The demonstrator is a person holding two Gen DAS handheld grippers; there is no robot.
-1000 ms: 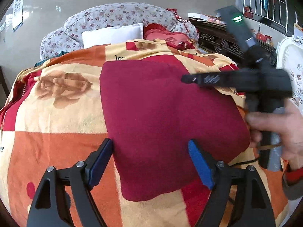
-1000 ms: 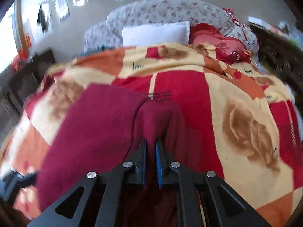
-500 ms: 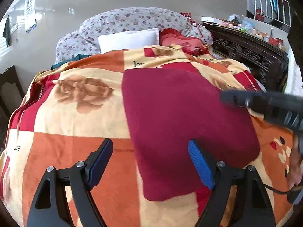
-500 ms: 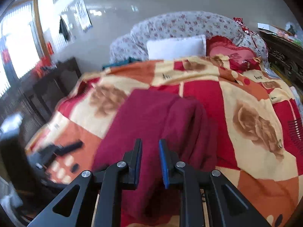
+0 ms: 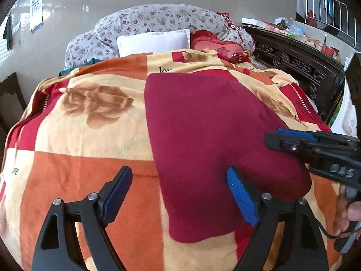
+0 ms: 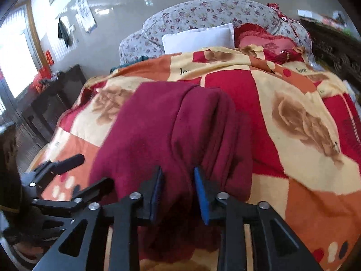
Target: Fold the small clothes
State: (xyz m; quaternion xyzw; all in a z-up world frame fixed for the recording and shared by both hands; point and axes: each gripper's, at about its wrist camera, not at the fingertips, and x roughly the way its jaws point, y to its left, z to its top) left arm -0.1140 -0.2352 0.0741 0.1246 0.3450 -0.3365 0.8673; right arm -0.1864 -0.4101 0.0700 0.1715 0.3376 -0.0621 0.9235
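Observation:
A dark red folded garment (image 5: 203, 135) lies flat on the patterned blanket (image 5: 90, 135). My left gripper (image 5: 179, 194) is open wide above its near left corner and holds nothing. My right gripper (image 6: 178, 187) is part open over the garment's (image 6: 162, 131) near right edge, where the cloth is bunched in folds; the pads do not pinch it. The right gripper also shows at the right edge of the left wrist view (image 5: 315, 149). The left gripper shows at the left of the right wrist view (image 6: 56, 167).
The bed carries an orange, red and cream blanket (image 6: 304, 124). A white pillow (image 5: 153, 43), a red cushion (image 5: 216, 47) and a floral bolster (image 5: 158, 20) lie at the head. A dark carved wooden frame (image 5: 297, 65) runs along the right. A dark table (image 6: 52, 97) stands at the left.
My right gripper has let go of the garment's edge and opened. It has drawn back toward the near right. The garment now lies flatter. My left gripper stays open.

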